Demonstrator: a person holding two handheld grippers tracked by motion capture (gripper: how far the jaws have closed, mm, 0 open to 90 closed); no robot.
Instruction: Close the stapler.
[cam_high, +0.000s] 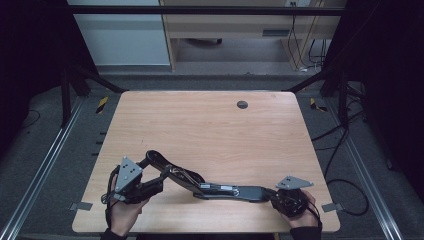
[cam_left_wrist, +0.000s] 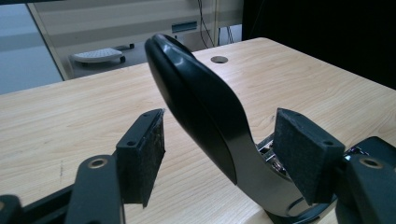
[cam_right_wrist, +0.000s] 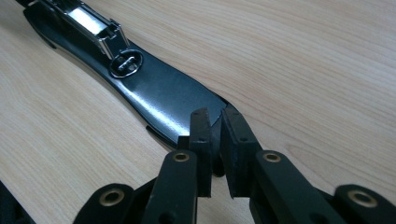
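Observation:
A black stapler (cam_high: 220, 189) lies swung open near the front edge of the wooden table (cam_high: 210, 130). Its flat base (cam_right_wrist: 159, 93) rests on the wood, with the metal staple channel (cam_right_wrist: 88, 23) bare. Its curved top arm (cam_left_wrist: 196, 102) rises up and away to the left. My left gripper (cam_high: 160, 181) stands open around that arm. In the left gripper view my left gripper (cam_left_wrist: 222, 149) has one pad (cam_left_wrist: 303, 154) close against the arm, the other (cam_left_wrist: 142, 154) apart from it. My right gripper (cam_high: 270, 193) is shut on the thin end of the base, also seen in the right gripper view (cam_right_wrist: 215, 135).
A round dark grommet hole (cam_high: 242, 104) sits near the table's far edge. Black frame struts (cam_high: 80, 80) and cables (cam_high: 345, 145) stand on the grey floor on both sides. Pale wooden furniture (cam_high: 225, 25) stands behind the table.

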